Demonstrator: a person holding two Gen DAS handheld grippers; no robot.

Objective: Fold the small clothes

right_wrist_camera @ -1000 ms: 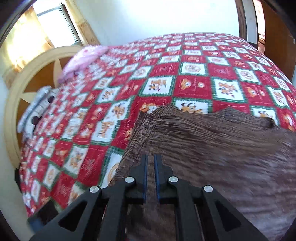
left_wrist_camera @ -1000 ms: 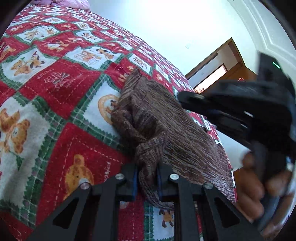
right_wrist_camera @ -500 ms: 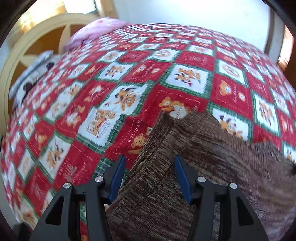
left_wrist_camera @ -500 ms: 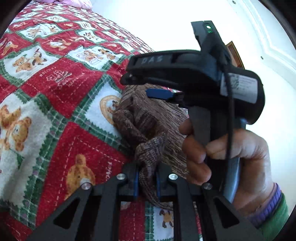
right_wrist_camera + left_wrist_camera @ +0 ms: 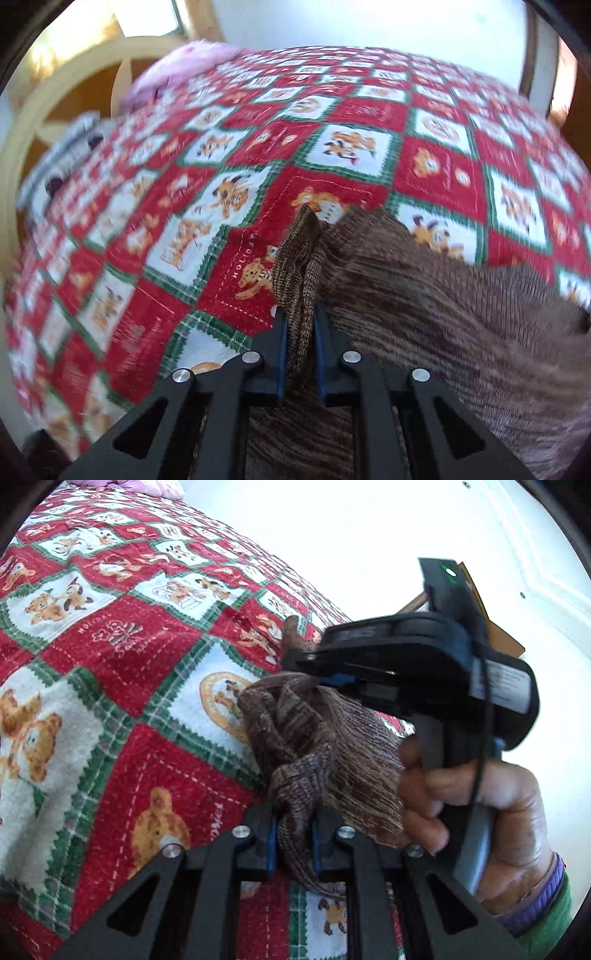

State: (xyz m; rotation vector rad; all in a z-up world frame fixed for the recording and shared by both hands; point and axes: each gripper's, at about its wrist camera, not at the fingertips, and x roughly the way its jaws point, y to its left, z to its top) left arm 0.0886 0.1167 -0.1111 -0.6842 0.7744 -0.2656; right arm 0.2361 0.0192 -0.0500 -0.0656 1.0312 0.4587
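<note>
A brown knitted garment lies on a bed with a red, green and white teddy-bear quilt. My left gripper is shut on a bunched corner of the garment. My right gripper is shut on the garment's near left edge, which stands up in a fold; the rest of the garment spreads to the right. In the left wrist view the right gripper and the hand holding it sit just beyond my left fingers, over the garment.
A pink pillow and a cream wooden headboard are at the far end of the bed. A grey patterned cloth lies at the quilt's left edge. A white wall and a wooden door frame stand behind.
My right gripper was shut, opened over the garment's left edge, and has now shut on it and lifted a fold. It has moved close to my left gripper, which kept its hold.
</note>
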